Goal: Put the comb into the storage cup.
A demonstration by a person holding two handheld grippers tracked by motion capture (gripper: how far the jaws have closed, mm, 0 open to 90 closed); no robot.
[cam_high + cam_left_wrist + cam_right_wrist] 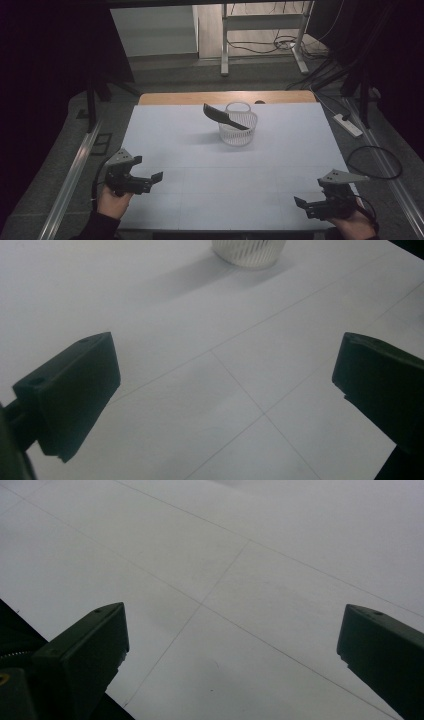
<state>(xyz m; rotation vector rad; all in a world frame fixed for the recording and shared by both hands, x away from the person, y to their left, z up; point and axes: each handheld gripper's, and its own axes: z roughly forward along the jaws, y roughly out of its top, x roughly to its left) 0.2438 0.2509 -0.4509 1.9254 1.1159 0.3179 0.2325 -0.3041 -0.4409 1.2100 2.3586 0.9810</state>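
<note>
A white ribbed basket (238, 128) stands at the middle of the white table (200, 165), toward its far side. A black comb (225, 116) lies slanted across the basket's rim, one end jutting out to the left. My left gripper (152, 180) rests low at the table's near left, held by a hand, jaws wide apart with nothing between them. My right gripper (302, 205) is at the near right, also open and empty. In the left gripper view the basket's base (248, 252) shows far ahead between the jaws.
A wooden strip (225, 97) edges the table's far side. Metal rails (70, 185) run along both sides on the floor. A power strip (347, 125) and a looped cable (375, 162) lie to the right. A desk frame (262, 35) stands behind.
</note>
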